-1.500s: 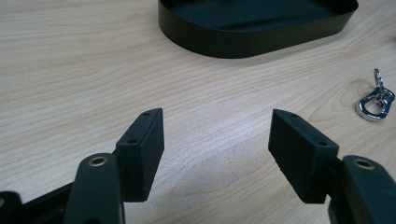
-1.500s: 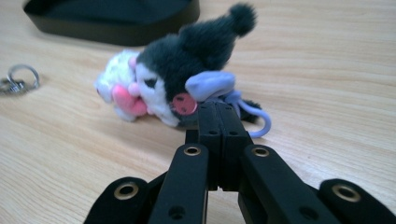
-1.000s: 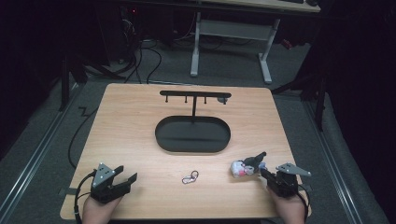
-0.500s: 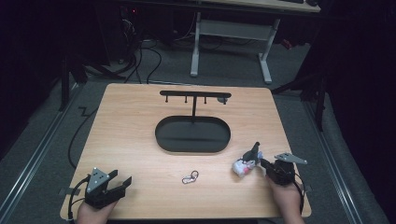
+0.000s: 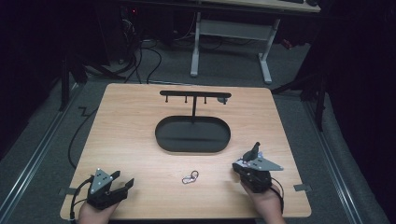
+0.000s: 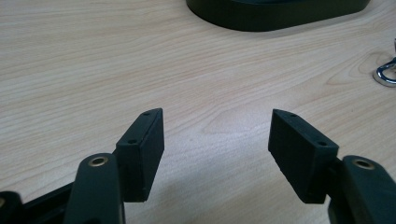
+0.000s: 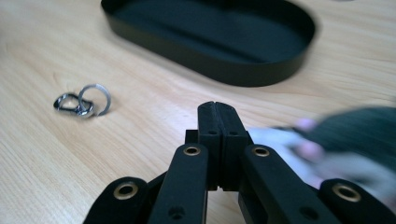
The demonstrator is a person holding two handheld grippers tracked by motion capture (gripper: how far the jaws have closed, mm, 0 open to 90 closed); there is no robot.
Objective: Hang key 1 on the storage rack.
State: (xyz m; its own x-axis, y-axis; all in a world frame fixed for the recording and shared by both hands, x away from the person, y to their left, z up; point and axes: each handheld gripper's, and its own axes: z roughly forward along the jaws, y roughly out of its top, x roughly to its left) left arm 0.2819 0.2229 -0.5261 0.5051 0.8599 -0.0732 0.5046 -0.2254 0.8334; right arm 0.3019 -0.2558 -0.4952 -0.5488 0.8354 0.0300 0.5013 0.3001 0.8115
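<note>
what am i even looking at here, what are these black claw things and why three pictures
A person sits at a wooden table holding a hand-held gripper in each hand. One picture looks down from above; the other two come from cameras riding on each gripper. The left gripper has its jaws open over bare wood. The right gripper is shut, with a small pale and dark toy by it; whether it holds the toy is unclear. Also on the table: a black oval tray with a hook stand, and a metal key ring.
</note>
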